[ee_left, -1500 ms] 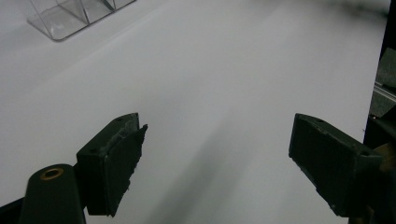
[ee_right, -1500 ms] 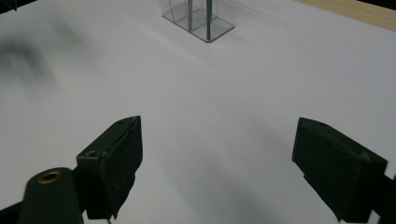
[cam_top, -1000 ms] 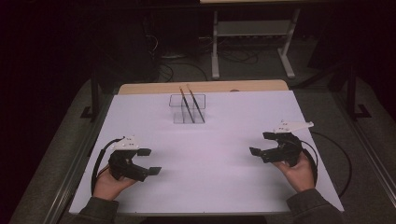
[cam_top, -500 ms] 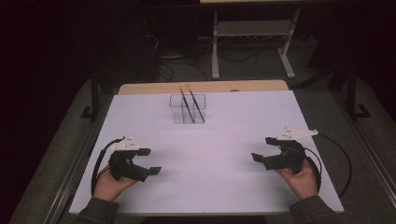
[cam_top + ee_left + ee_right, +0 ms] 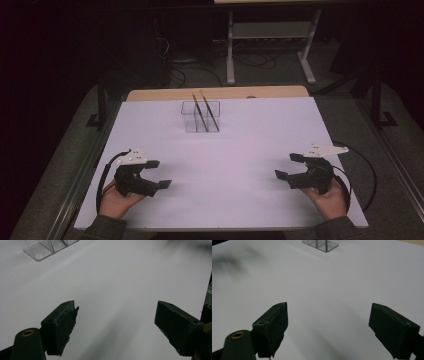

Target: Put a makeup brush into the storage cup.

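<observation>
White sheet [image 5: 235, 165] covers the table; I count 1 clear box [image 5: 200, 116] on it near the far edge, centre, holding 2 dark thin sticks [image 5: 204, 112] that lean toward the far side. I cannot tell whether they are brushes or pencils.

2 grippers: left gripper [image 5: 159, 174] at near left, right gripper [image 5: 285, 166] at near right, well apart, each low over bare sheet. In both gripper views the jaws stand wide apart with nothing between them.

Nothing lies between either gripper and the box. In the left gripper view the box [image 5: 47, 247] is cut off at the top edge; same in the right gripper view [image 5: 321, 243]. A dark blur [image 5: 227, 263] at upper left there is too smeared to identify.
</observation>
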{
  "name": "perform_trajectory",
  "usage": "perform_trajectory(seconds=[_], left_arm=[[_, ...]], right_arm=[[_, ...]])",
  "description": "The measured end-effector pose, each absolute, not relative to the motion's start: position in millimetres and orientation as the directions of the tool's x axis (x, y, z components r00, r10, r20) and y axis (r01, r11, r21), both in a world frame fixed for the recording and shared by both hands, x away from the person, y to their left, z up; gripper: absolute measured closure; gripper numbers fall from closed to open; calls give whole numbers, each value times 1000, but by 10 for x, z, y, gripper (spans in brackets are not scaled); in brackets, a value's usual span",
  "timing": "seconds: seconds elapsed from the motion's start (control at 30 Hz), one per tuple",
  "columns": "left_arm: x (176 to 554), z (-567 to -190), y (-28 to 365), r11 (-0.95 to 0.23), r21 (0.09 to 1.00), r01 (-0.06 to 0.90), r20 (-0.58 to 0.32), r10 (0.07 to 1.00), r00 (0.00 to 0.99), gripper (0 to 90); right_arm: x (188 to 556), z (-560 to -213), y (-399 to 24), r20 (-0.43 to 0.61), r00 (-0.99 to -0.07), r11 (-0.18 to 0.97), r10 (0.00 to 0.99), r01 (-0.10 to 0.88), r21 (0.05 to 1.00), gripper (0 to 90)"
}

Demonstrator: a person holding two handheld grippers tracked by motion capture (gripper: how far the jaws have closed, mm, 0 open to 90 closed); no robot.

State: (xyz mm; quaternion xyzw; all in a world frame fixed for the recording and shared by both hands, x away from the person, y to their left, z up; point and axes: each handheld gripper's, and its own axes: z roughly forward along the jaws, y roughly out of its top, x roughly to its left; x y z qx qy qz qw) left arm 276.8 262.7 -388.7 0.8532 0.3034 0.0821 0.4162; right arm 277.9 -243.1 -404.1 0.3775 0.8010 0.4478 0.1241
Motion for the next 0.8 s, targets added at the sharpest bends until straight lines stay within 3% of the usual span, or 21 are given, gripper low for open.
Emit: perform_trajectory(seconds=[0.8], left_arm=[[2674,-4009,2767,-455,765,457,-111,606,788,166]], right_arm=[[2654,-4172,-2547,155,-670,293,726,505,812,141]])
